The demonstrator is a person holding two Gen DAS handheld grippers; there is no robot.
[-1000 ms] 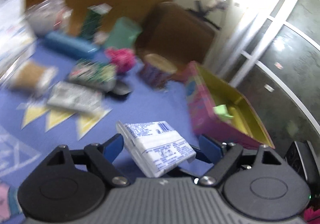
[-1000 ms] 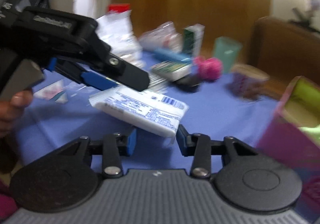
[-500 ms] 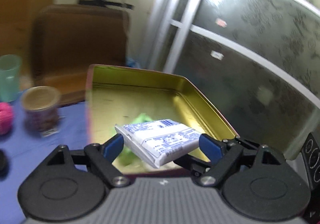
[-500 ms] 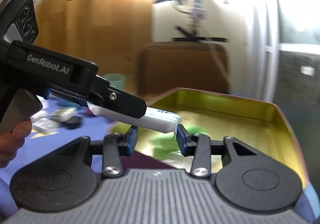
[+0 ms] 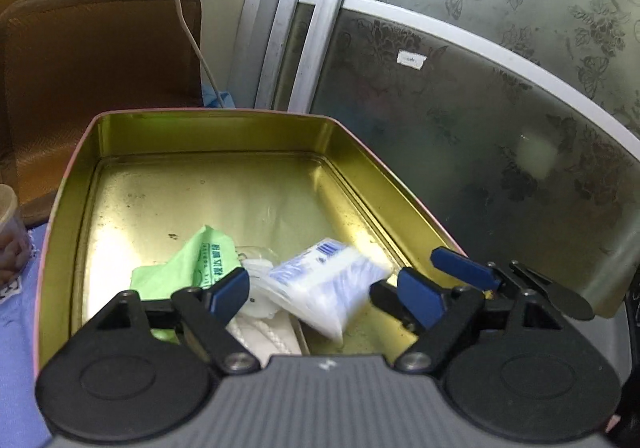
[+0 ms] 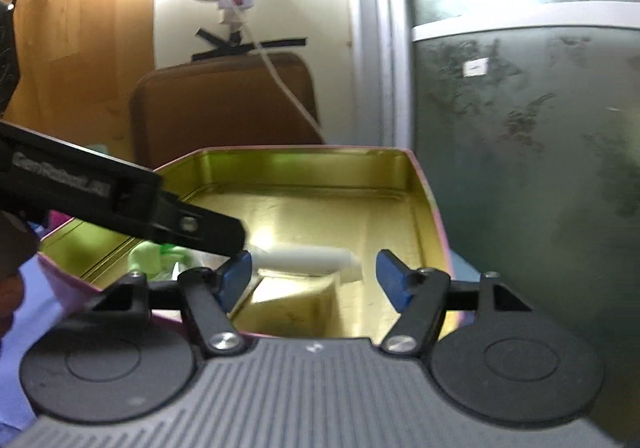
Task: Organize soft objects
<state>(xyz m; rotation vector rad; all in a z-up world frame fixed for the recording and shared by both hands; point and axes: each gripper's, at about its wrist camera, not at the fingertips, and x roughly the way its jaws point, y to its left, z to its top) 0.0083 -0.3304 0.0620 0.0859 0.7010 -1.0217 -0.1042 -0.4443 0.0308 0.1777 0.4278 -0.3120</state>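
Note:
A white tissue pack with blue print (image 5: 324,284) is blurred, dropping free between my open left gripper's (image 5: 324,292) jaws into the gold-lined tin box (image 5: 224,136). In the right wrist view the pack (image 6: 308,260) shows edge-on above the tin's floor (image 6: 320,208). My right gripper (image 6: 316,280) is open too, its jaws apart on either side of the pack. A green plastic bag (image 5: 192,260) and a white rope-like item (image 5: 264,332) lie in the tin. The right gripper's blue finger (image 5: 464,268) shows at the tin's right rim.
A brown chair back (image 5: 100,60) stands behind the tin. A frosted glass door (image 5: 480,108) is at the right. A jar (image 5: 10,236) stands on the blue cloth (image 5: 16,348) at the left. The left gripper's black body (image 6: 100,200) crosses the right wrist view.
Both grippers carried the tissue pack from over the table to over the tin, then opened. The pack has left the jaws and is falling into the tin.

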